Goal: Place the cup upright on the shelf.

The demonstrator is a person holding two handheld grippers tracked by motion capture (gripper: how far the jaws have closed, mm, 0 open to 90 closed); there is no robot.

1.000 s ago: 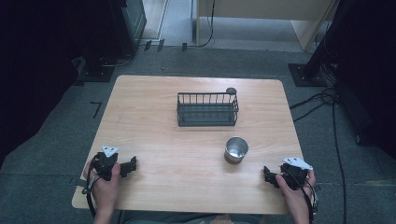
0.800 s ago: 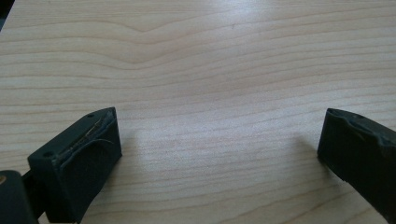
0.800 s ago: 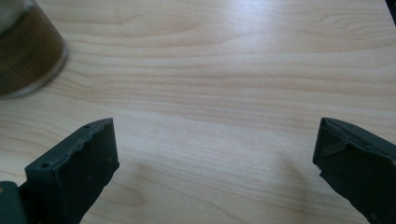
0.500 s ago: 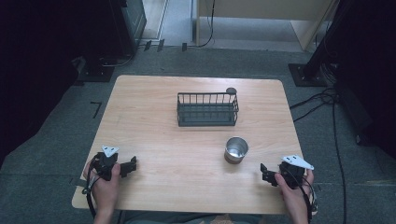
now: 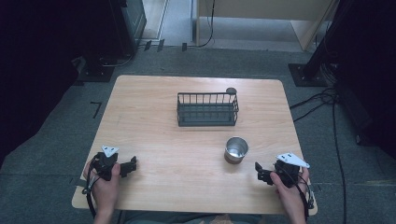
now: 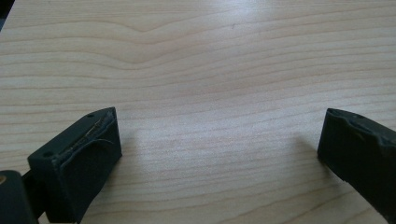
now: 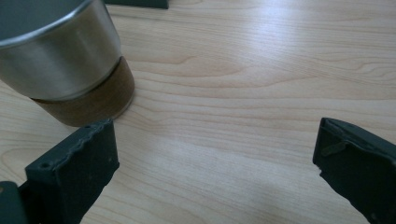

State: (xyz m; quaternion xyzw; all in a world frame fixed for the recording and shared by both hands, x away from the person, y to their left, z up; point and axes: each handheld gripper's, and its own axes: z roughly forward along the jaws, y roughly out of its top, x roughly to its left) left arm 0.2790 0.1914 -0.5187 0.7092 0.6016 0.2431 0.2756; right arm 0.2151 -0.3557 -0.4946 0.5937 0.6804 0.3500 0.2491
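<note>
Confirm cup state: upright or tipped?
Upright. The steel cup stands on its brown base on the table, open mouth facing up in the high view.

Right gripper (image 5: 261, 172) shifted toward 10 o'clock, closing on the metal cup (image 5: 236, 149); its jaws possibly opened wider, though earlier frames were unclear.

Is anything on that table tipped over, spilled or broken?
Nothing stands out. The metal cup stands upright near the right claw, the wire basket sits square behind it, and the table shows no spill. Both claws are open, holding nothing.
</note>
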